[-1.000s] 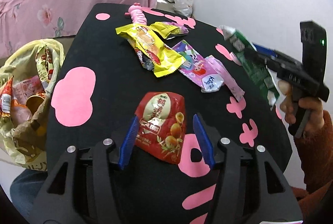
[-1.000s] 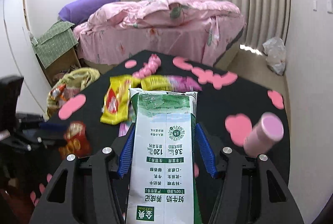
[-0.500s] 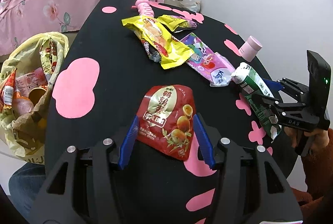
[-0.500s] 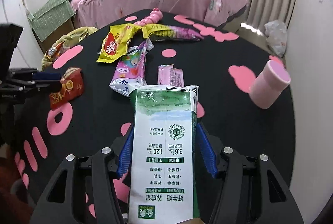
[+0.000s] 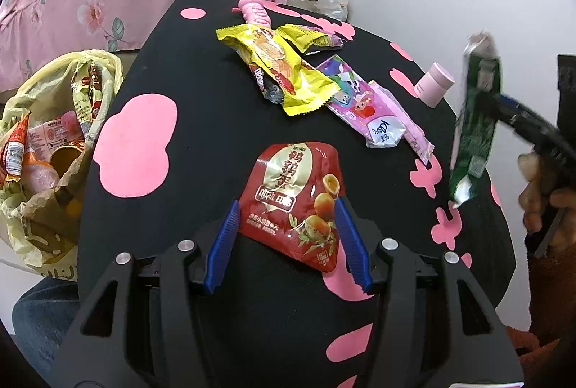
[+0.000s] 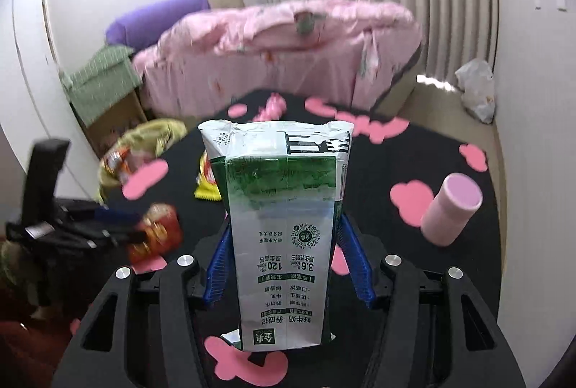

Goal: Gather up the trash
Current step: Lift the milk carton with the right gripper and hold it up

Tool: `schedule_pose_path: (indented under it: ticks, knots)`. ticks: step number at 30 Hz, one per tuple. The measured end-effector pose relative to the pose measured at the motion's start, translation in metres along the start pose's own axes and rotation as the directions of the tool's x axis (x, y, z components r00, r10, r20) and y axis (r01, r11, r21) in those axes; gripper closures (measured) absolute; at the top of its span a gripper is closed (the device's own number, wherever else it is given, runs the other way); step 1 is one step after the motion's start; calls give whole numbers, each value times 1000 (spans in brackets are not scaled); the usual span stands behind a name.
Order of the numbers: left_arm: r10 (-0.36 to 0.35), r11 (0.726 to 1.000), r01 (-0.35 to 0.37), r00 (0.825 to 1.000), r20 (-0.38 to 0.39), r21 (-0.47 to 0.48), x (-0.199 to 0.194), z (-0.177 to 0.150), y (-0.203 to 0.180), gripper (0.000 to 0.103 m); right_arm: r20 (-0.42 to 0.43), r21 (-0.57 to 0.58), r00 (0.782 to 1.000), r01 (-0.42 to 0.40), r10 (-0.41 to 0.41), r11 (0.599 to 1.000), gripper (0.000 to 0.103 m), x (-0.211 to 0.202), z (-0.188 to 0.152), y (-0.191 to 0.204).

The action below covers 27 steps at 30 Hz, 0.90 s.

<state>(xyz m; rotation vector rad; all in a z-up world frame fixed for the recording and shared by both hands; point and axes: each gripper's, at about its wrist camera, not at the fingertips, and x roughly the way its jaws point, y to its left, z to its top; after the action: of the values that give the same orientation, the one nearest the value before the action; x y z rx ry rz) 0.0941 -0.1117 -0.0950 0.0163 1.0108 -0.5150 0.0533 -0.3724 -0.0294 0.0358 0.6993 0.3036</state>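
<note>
1. We hold the left gripper low over the black table. Its blue jaws are closed on the red snack pouch, one pressing each long edge, and the pouch sticks forward from them above the tabletop.

2. Our right gripper clamps the green and white milk carton between its jaws. The carton stands upright in the grip, its printed text upside down to the camera and its torn top edge up.

3. From the left wrist view that same carton hangs clear above the table's right edge, with the right hand behind it.

4. Still on the table lie a yellow wrapper, a purple cartoon wrapper just beside it, and a thin pink wrapper touching the purple one.

5. A pink toy sits at the far edge, and a pink cylinder stands tilted at the right side.

6. A yellow trash bag hangs open beside the table's left edge, with wrappers inside.

7. A pink bed fills the background.
</note>
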Motion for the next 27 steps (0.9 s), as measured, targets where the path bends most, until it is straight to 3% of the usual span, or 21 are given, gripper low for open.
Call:
schedule_pose_path:
  ticks: [7, 11, 14, 16, 20, 24, 27]
  knots:
    - [45, 995, -43, 999, -26, 90, 8, 2, -19, 51, 30, -1, 1000, 3, -3, 1000, 49, -10, 2, 3]
    - [140, 965, -129, 990, -29, 227, 19, 4, -37, 51, 33, -12, 999, 5, -5, 1000, 49, -12, 2, 7]
    - [157, 956, -149, 987, -14, 253, 22, 2, -39, 51, 49, -21, 999, 6, -5, 1000, 49, -18, 0, 8]
    - [153, 962, -149, 988, 4, 228, 17, 2, -35, 58, 57, -24, 998, 6, -5, 1000, 50, -21, -2, 8]
    - [98, 984, -104, 994, 48, 143, 6, 5, -19, 58, 57, -24, 998, 4, -3, 1000, 49, -22, -4, 9]
    - [-9, 993, 9, 1000, -5, 117, 9, 4, -10, 42, 52, -13, 999, -9, 9, 1000, 49, -22, -8, 8]
    - [16, 986, -12, 1000, -19, 168, 11, 2, -22, 38, 48, 2, 999, -17, 17, 1000, 49, -21, -11, 7]
